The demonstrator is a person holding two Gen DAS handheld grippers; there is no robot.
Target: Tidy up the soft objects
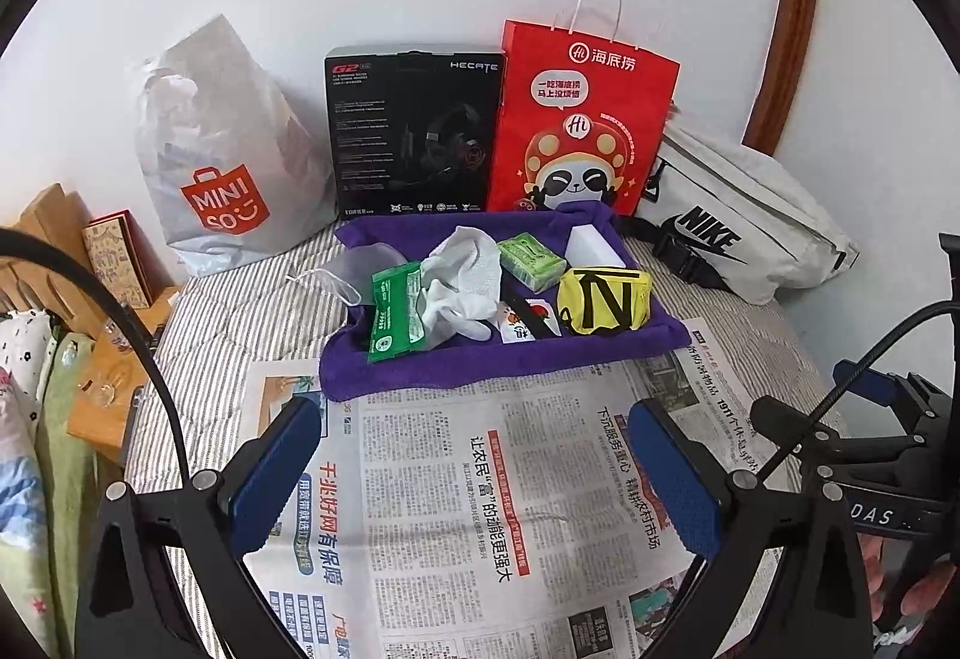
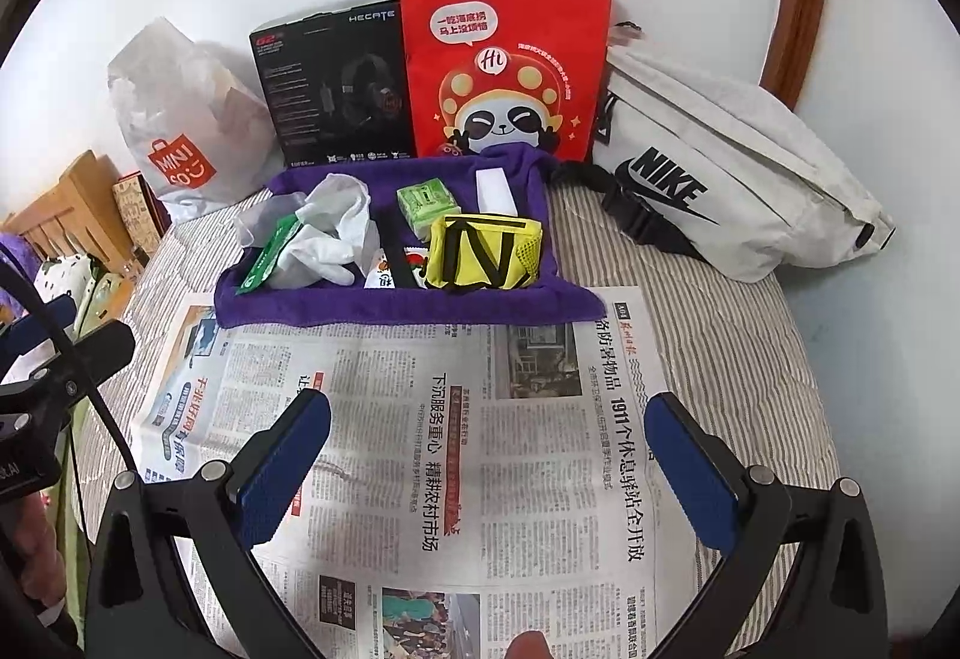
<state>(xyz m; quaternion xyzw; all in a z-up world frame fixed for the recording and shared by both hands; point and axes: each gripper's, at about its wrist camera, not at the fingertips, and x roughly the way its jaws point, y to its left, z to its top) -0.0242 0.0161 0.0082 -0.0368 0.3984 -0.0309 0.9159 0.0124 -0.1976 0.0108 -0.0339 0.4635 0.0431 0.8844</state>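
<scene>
A purple cloth-lined tray point(image 1: 480, 365) point(image 2: 390, 308) lies on the bed behind a newspaper. It holds white gloves point(image 1: 462, 281) point(image 2: 336, 233), a green wipes pack point(image 1: 393, 314) point(image 2: 267, 257), a green tissue pack point(image 1: 531, 254) point(image 2: 427, 203), a yellow pouch point(image 1: 603, 299) point(image 2: 483, 254), a white block point(image 1: 591, 245) point(image 2: 495, 191) and a small sachet point(image 1: 519, 326). My left gripper point(image 1: 477, 416) is open and empty over the newspaper. My right gripper point(image 2: 489, 410) is open and empty over the newspaper, in front of the tray.
The newspaper point(image 1: 480, 509) point(image 2: 450, 449) covers a striped bedsheet. Against the wall stand a Miniso bag point(image 1: 222, 155), a black headset box point(image 1: 414, 131), a red paper bag point(image 1: 582, 119) and a white Nike waist bag point(image 1: 738, 233). A wooden rack point(image 1: 54, 233) stands at the left.
</scene>
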